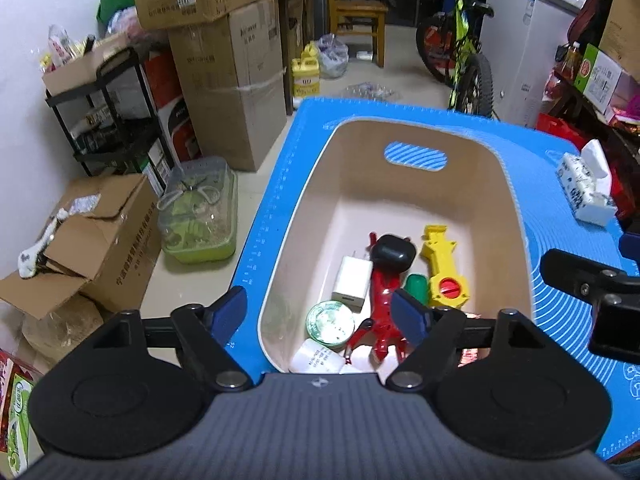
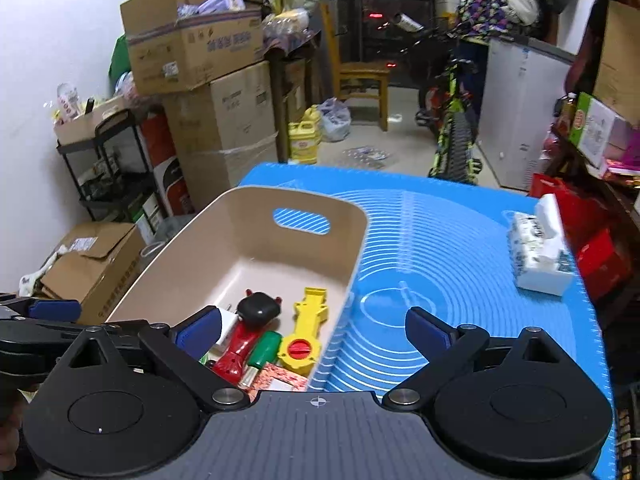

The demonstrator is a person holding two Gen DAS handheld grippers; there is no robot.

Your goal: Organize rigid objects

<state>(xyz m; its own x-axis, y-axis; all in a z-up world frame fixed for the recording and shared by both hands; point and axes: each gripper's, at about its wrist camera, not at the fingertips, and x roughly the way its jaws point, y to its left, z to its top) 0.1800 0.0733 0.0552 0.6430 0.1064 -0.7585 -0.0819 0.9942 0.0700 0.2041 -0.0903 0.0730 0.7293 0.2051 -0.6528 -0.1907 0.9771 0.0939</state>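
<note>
A beige bin (image 1: 400, 136) (image 2: 248, 208) stands on the blue mat (image 1: 560, 184) (image 2: 460, 240). Inside lie a yellow toy (image 1: 444, 268) (image 2: 306, 332), a red toy (image 1: 382, 304) (image 2: 240, 344), a black case (image 1: 392, 254) (image 2: 258, 310), a white charger (image 1: 352, 284), a green piece (image 1: 416, 286) (image 2: 264, 348) and a round green-rimmed lid (image 1: 330, 322). My left gripper (image 1: 320, 316) hangs open above the bin's near end, nothing between its fingers. My right gripper (image 2: 316, 330) is open over the bin's right wall, holding nothing.
A tissue pack (image 1: 586, 190) (image 2: 538, 254) lies at the mat's right edge. Cardboard boxes (image 1: 228, 80), a black shelf (image 1: 108, 120) and a green tub (image 1: 196, 212) crowd the floor to the left. A bicycle (image 1: 464, 52) and wooden chair (image 1: 356, 12) stand beyond the table.
</note>
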